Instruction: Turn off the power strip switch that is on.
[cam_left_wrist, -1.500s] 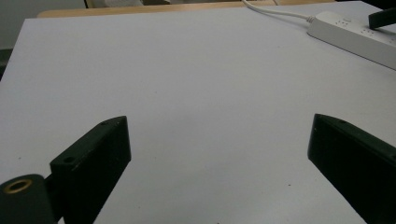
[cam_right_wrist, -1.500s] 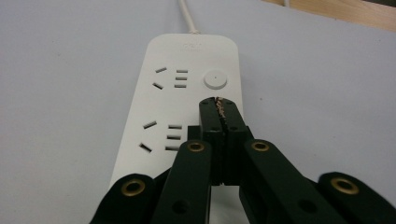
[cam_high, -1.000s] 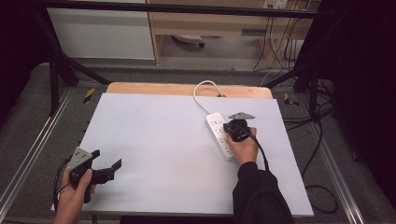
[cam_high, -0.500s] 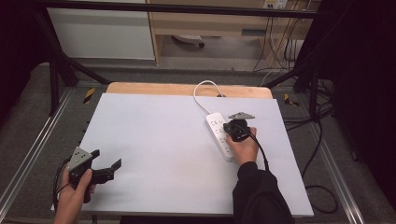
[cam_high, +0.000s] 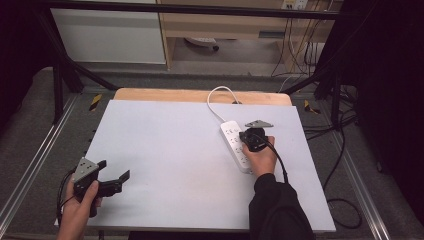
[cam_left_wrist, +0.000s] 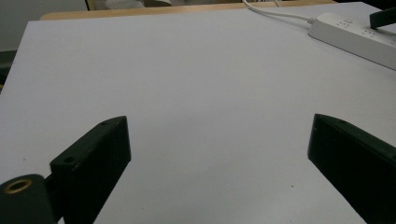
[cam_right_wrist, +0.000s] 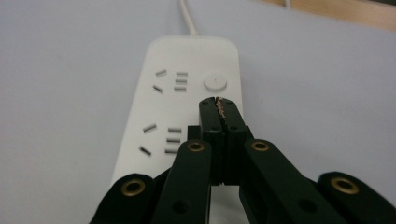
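The left claw (cam_high: 114, 181) hangs released, well left of the power strip (cam_high: 236, 145) on the white tabletop (cam_high: 170, 150). The right claw (cam_right_wrist: 218, 103) — clenched, holding nothing — sits over the strip, seemingly just short of its round button (cam_right_wrist: 215, 83).

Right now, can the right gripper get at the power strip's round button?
Probably yes: the right gripper hangs shut just short of the round button on the power strip, with nothing between them.

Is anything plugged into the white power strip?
No, every socket on the power strip shows bare slots, and the shut right tongs hover beside its round button.
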